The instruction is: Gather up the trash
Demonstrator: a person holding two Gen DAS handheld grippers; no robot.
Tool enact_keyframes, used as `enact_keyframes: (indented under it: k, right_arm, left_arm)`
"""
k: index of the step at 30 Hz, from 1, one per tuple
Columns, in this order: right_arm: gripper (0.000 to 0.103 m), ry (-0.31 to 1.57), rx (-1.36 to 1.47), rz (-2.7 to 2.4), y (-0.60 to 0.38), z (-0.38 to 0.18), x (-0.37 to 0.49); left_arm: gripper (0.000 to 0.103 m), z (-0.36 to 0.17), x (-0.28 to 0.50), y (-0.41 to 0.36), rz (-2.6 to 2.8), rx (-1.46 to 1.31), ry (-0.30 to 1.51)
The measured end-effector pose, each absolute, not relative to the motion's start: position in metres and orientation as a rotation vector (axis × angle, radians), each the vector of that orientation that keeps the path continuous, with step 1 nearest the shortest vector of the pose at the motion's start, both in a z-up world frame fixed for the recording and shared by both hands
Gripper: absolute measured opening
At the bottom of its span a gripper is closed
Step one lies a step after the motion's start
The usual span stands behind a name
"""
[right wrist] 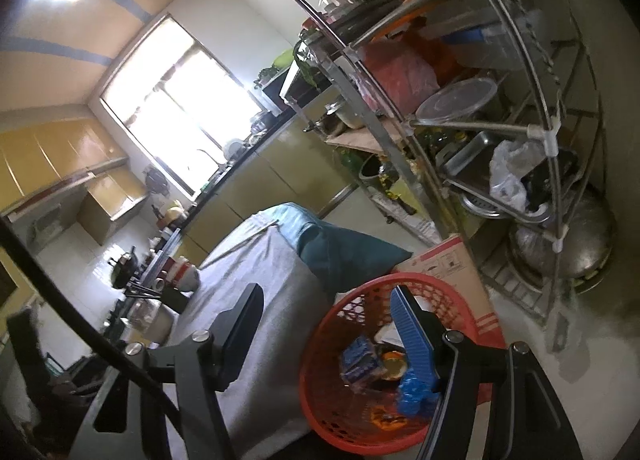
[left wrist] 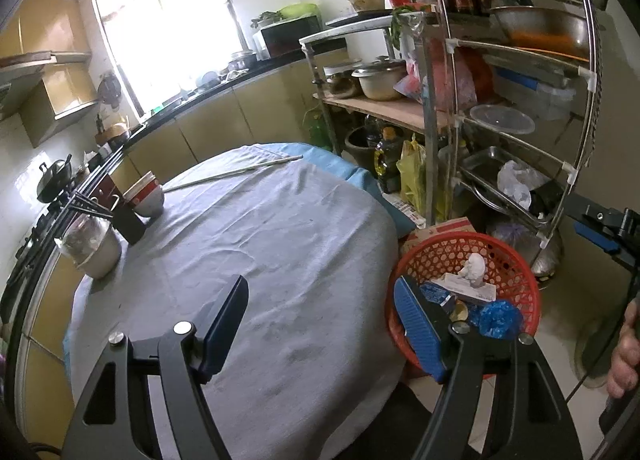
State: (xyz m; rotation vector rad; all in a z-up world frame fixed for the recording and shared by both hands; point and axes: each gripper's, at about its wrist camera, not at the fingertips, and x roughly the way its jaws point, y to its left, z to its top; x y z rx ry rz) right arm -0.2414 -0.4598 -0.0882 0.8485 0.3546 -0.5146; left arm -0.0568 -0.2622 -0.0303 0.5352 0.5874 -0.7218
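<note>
A red mesh basket stands on the floor beside the table's right edge. It holds a white crumpled tissue, a flat box, a blue wrapper and a crumpled blue bag. My left gripper is open with nothing between its fingers; it hangs over the grey tablecloth, and its right finger overlaps the basket's near rim. My right gripper is also open and holds nothing, standing above the red basket and the table's edge. One of the right gripper's fingers shows at the far right, with a hand below it.
Stacked bowls, a dark holder of chopsticks and a covered pot sit at the table's left. A long pair of chopsticks lies at the far side. A metal rack of cookware and a cardboard box stand behind the basket.
</note>
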Motion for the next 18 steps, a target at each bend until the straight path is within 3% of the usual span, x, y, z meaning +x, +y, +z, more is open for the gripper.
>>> enact_keyframes:
  k: [18]
  right_arm:
    - [0.070, 0.523, 0.600, -0.576, -0.410, -0.064, -0.224]
  left_arm:
    - [0.076, -0.010, -0.051, -0.193, -0.688, 0.433, 0.583]
